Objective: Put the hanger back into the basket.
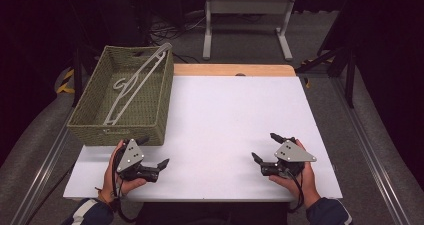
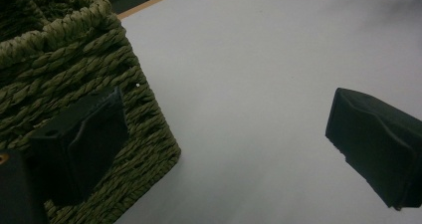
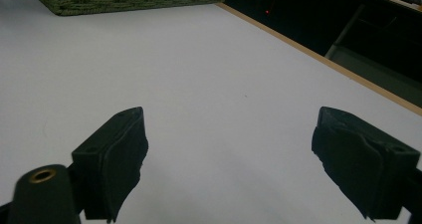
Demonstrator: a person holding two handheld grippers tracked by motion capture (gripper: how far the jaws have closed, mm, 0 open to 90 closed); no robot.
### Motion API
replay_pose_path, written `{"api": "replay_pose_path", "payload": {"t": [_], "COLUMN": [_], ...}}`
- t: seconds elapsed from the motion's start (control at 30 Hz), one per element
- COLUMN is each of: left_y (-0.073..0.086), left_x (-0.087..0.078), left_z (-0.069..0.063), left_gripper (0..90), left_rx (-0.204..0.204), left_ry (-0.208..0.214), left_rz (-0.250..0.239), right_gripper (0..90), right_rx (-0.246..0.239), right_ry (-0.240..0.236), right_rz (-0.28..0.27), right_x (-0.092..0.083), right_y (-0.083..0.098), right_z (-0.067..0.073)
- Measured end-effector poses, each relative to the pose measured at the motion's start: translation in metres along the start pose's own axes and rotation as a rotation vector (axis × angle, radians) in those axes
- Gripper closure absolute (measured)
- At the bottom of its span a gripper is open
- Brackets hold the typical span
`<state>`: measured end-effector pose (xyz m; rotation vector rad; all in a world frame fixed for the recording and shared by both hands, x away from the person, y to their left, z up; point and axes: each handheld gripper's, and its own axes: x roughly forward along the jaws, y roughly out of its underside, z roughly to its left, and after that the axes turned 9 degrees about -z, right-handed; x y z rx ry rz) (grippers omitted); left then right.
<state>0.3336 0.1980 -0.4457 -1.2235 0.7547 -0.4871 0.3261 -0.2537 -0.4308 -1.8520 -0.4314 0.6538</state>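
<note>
- The woven basket (image 1: 122, 97) stands at the far left of the white table (image 1: 230, 130), and a grey clothes hanger (image 1: 137, 82) lies inside it, its top end propped on the basket's far right corner.
- The left gripper (image 1: 155, 155) rests just in front of the basket's near right corner, jaws spread wide and holding nothing; in the left gripper view one jaw sits just against the basket's wall (image 2: 74, 84), though whether it touches is hard to tell.
- The right gripper (image 1: 267, 147) lies well to the right of the basket on bare table, jaws also wide and empty.
- The step in hand looks like reaching into the basket for the hanger. To do it well, the left gripper should rise above the basket's rim before moving in, so the jaw does not snag the weave.
- A grip on the hanger's long straight side, near its middle, would likely keep it from swinging.
</note>
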Motion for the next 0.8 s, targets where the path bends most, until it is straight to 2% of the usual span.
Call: {"api": "replay_pose_path", "payload": {"t": [0.53,0.6,0.8], "left_y": [0.0019,0.0021,0.0013], "left_x": [0.0041,0.0056,0.0059], "left_z": [0.0009,0.0007,0.0005], "left_gripper": [3.7,3.7,4.2], "left_rx": [0.0,0.015,0.002], "left_ry": [0.011,0.001,0.004], "left_rz": [0.015,0.03,0.027], "right_gripper": [14.2,14.2,14.1], "right_rx": [-0.006,-0.008,0.009], "right_ry": [-0.012,-0.012,-0.007], "right_rz": [0.012,0.016,0.021], "right_x": [0.0026,0.003,0.0031], "right_y": [0.0035,0.0042,0.006], "right_z": [-0.0002,-0.0006,-0.0035]}}
